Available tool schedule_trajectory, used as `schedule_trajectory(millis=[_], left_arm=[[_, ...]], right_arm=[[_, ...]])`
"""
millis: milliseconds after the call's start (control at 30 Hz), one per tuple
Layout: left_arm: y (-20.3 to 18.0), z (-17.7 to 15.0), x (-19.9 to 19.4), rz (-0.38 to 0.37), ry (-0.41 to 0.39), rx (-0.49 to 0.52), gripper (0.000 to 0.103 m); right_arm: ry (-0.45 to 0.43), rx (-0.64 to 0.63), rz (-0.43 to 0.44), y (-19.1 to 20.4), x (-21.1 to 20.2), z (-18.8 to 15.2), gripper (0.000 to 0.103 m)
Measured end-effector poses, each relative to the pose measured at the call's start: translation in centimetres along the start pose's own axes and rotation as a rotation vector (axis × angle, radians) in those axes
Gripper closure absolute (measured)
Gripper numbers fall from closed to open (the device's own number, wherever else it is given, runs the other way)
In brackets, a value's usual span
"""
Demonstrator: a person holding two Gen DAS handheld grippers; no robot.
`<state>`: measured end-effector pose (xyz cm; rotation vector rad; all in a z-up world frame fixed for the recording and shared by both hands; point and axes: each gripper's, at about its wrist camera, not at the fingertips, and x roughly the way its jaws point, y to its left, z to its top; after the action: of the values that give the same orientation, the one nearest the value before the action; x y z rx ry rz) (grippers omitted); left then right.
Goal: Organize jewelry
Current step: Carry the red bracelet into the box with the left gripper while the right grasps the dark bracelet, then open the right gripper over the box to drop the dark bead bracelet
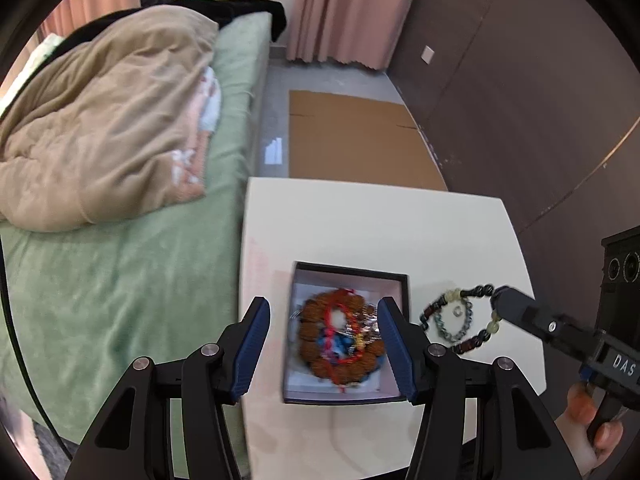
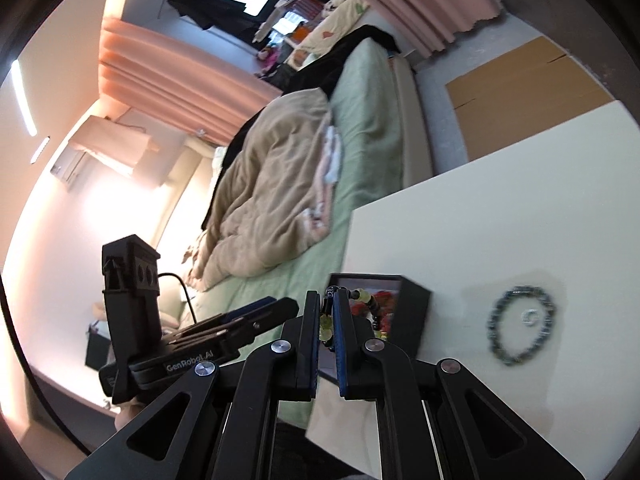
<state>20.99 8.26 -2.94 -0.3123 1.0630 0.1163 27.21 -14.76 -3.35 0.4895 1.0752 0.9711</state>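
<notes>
A black jewelry box (image 1: 394, 278) with a white lining sits on the white table (image 1: 360, 224). It holds a brown bead bracelet (image 1: 316, 364) with red cord and other small pieces. My left gripper (image 1: 322, 344) is open and hovers over the box. My right gripper (image 2: 328, 312) is shut on a dark and pale-green bead bracelet (image 1: 472, 294), lifted right of the box; it also shows in the right wrist view (image 2: 370, 304). A grey-green bead bracelet (image 2: 520, 324) and a small silver ring (image 2: 531, 316) lie on the table under it.
A bed with a green sheet (image 1: 120, 300) and beige duvet (image 1: 100, 128) stands left of the table. Flat cardboard (image 1: 352, 136) lies on the floor behind. A dark wall (image 1: 520, 80) runs along the right.
</notes>
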Motion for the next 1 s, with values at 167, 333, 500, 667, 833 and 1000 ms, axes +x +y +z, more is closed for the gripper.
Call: schedule_trajectory(millis=[167,333,500,667,833,1000], left_arm=[[1.7,0.1,-1.3,0.031,-0.027,-0.021,0.046],[2.3,-0.1,-2.8,0.047,-0.065,-0.012,0.046],[2.3,-0.3,-3.4,0.055,-0.09,-0.028,0.046],[1.4,-0.5,-3.4,0.028,-0.109,-0.065,0.046],[-1.4,-0.6,-3.3,0.038,-0.119,0.016,0.046],[-4.4,-0.9,-2.4,-0.008,-0.074,0.072,0.046]], right_arm=[[0.033,-0.02,0.015,1.3,2.5,-0.4,0.095],[0.049,-0.045,-0.036,2.2,4.3,-0.7,0.094],[0.068,-0.033,-0.103,1.5,4.2,-0.9,0.028],[0.023,0.002,-0.134,-0.4,1.4,-0.3,0.027],[-0.007,0.02,-0.204,-2.2,-1.7,-0.2,0.027],[-0.004,0.016,-0.326,-3.8,-4.1,-0.7,0.027]])
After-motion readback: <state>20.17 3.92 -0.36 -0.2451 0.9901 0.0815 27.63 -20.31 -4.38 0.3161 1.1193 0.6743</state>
